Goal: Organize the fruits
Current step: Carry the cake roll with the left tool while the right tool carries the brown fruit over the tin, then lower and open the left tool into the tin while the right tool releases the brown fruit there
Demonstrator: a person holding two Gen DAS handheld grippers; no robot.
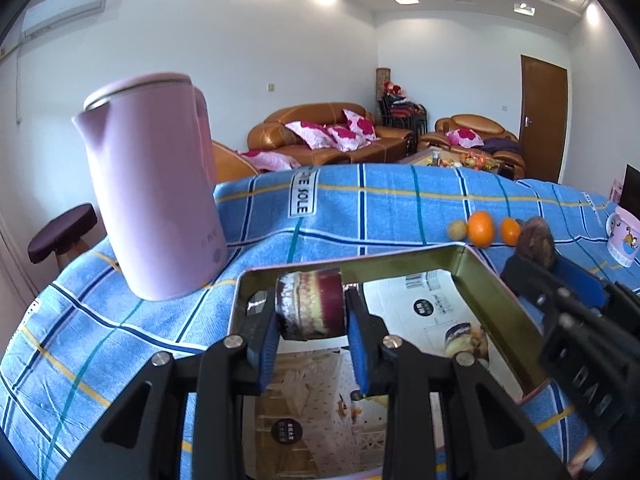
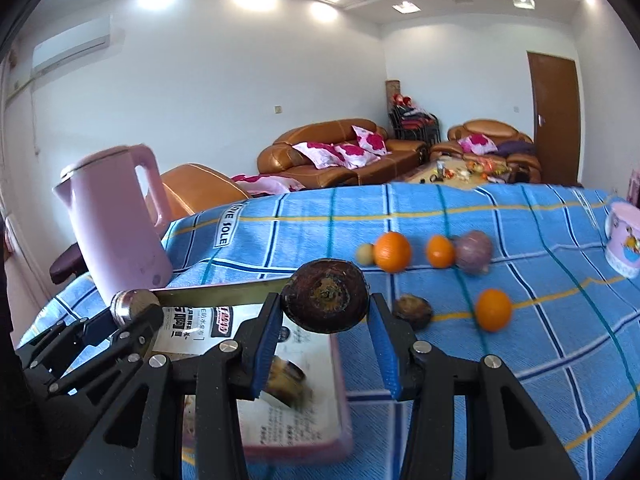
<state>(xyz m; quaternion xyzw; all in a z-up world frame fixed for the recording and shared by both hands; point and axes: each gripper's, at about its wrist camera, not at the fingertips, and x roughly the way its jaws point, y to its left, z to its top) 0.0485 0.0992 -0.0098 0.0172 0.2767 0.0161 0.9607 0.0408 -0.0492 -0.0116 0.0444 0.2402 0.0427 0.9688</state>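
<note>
My left gripper (image 1: 312,314) is shut on a small printed can (image 1: 312,304), purple and yellow banded, lying sideways over an open tin box (image 1: 494,300). The right wrist view shows the can's silver end (image 2: 130,304) at the left. My right gripper (image 2: 325,308) is shut on a dark brown round fruit (image 2: 326,302) above the box's right rim (image 2: 340,380); in the left wrist view this fruit (image 1: 536,240) shows at the right. On the blue checked cloth lie three oranges (image 2: 393,251) (image 2: 440,251) (image 2: 494,309), a small yellowish fruit (image 2: 364,254), a purplish fruit (image 2: 474,254) and another dark fruit (image 2: 412,312).
A pink kettle (image 1: 156,196) stands on the cloth to the left of the box. A pink printed cup (image 2: 624,240) sits at the far right. A dark stool (image 1: 64,232) is beyond the table's left edge, and brown sofas stand at the back of the room.
</note>
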